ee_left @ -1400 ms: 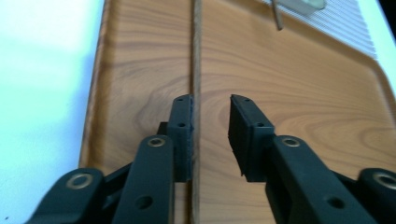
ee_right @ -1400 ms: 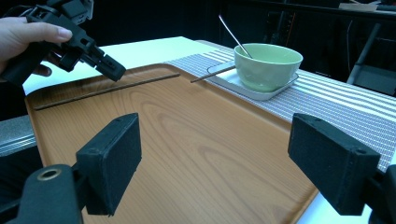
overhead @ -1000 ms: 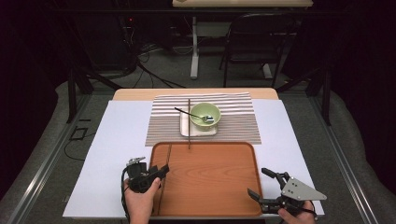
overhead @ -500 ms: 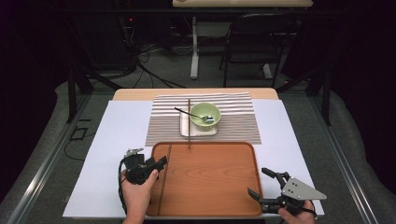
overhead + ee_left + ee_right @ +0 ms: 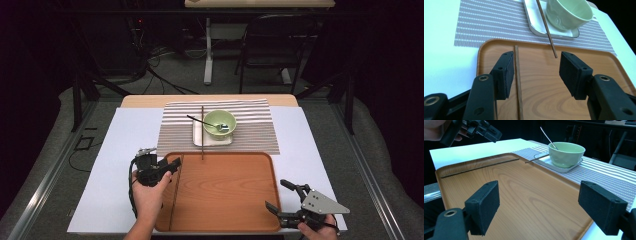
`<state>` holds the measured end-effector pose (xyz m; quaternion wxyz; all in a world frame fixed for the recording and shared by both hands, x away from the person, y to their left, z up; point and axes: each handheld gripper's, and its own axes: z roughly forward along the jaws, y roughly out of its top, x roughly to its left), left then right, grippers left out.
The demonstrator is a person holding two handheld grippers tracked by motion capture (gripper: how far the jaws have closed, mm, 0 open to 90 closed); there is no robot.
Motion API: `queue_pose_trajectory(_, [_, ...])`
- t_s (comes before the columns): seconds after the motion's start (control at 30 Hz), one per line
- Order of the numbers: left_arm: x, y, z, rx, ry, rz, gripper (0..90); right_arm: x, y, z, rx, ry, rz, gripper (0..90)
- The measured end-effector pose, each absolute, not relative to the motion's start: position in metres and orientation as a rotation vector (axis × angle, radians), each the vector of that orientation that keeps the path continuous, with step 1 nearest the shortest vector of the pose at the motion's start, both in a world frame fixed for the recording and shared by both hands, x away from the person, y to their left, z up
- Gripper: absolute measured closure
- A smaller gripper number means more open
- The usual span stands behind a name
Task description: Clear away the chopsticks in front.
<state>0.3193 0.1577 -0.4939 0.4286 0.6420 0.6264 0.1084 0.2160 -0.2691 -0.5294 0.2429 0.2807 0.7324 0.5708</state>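
Chopsticks are what this seems to be about: one chopstick (image 5: 174,192) is lying along the left side of the wooden tray (image 5: 235,200), running from its far-left corner toward the near edge. The other chopstick (image 5: 202,132) is resting across the white plate (image 5: 198,136) on the striped mat (image 5: 250,127), its near tip poking over the tray's far rim. A green bowl (image 5: 219,123) with a spoon (image 5: 204,122) is sitting on that plate. The left gripper (image 5: 535,71) is hovering over the tray's left side, jaws wide, one pad just beside the tray chopstick. The right gripper (image 5: 284,201) is waiting at the tray's near-right corner, jaws spread and empty. Judging by looks, these sticks are light, stiff, thin and slick, likely to roll; a pinch near mid-length looks safest.
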Motion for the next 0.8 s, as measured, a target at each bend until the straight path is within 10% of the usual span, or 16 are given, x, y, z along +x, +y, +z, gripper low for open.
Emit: queue_pose_trajectory(0.8, [0.378,0.132,-0.475,1.666,1.526,0.243,52.0,0.216,-0.269,-0.529,0.762,2.003,1.554,16.8])
